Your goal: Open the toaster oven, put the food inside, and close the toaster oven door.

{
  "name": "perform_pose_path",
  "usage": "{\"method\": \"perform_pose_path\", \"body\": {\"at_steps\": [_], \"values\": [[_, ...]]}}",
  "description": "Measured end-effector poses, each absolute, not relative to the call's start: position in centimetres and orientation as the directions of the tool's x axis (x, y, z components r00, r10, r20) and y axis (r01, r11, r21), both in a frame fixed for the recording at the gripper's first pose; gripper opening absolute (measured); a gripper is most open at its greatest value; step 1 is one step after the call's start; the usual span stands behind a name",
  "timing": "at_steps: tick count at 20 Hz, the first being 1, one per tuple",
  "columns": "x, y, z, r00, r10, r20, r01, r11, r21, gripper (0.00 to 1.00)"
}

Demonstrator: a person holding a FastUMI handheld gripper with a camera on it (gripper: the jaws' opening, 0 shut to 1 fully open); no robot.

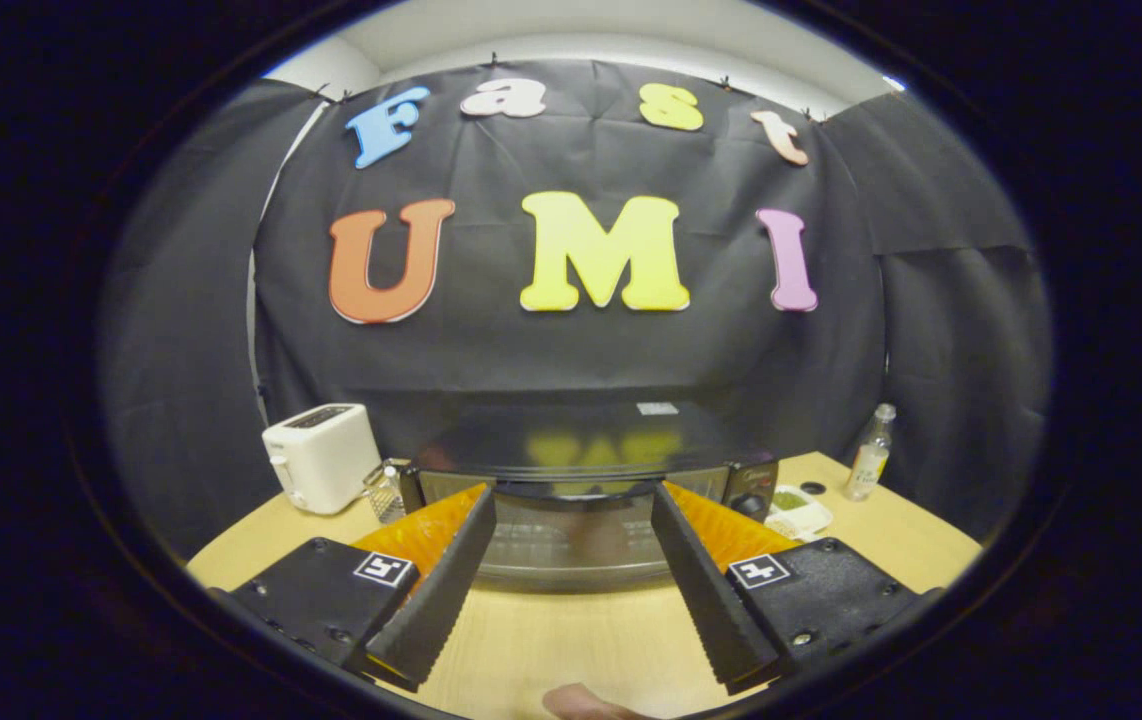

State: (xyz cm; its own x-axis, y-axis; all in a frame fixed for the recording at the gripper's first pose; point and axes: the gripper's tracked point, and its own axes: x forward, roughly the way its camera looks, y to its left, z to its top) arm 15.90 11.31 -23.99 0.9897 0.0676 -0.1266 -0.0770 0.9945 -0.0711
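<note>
Gripper view: tongs (573, 515) spread wide, holding nothing.
Toaster oven (586, 490) sits at twelve o'clock just beyond the fingertips on the tabletop (571, 640), black-topped, glass door shut, food tray (797, 512) at two o'clock.

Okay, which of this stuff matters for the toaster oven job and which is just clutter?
For the job: black glass-door toaster oven, door closed; white tray of green food; gripper, jaws open, nothing between them.

Clutter: white slot toaster; clear plastic bottle; small clear shaker.
</note>
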Motion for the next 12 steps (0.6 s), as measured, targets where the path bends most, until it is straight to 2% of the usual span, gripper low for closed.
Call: {"method": "perform_pose_path", "body": {"at_steps": [3,7,12], "values": [[11.0,10.8,-19.0,0.993,0.107,-0.053,-0.11,0.992,-0.056,1.0],[5.2,8.0,-13.3,0.998,0.064,0.016,-0.064,0.998,-0.027,0.99],[-1.1,5.5,-8.2,0.993,0.079,0.082,-0.075,0.996,-0.057,0.99]]}}
